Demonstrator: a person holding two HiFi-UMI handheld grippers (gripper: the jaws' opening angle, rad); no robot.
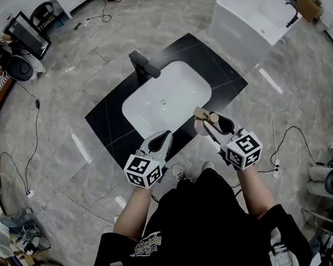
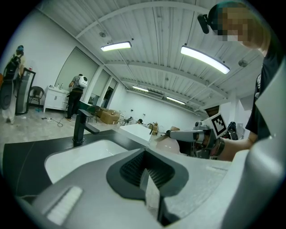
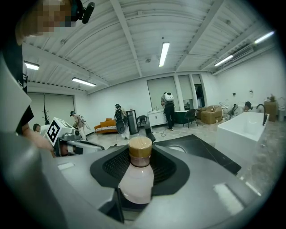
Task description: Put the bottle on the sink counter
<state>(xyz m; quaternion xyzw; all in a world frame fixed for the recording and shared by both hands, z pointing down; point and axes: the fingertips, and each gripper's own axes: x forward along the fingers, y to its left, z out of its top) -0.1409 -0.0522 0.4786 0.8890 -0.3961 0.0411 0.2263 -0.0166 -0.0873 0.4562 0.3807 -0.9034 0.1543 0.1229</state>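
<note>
A pale pink bottle (image 3: 136,179) with a tan cap stands upright between the jaws of my right gripper (image 3: 136,185), which is shut on its body. In the head view my right gripper (image 1: 209,122) holds the bottle (image 1: 202,126) over the front right edge of the black sink counter (image 1: 207,58). My left gripper (image 1: 161,137) hovers at the counter's front edge, left of the bottle, over the rim of the white basin (image 1: 180,86). In the left gripper view my left gripper (image 2: 145,172) is shut with nothing in it, and the bottle (image 2: 166,144) shows to the right.
A black faucet (image 1: 142,66) rises behind the basin. A white bathtub (image 1: 255,18) stands at the far right on the grey tiled floor. Cables (image 1: 36,138) run over the floor on the left. People stand far off in the room.
</note>
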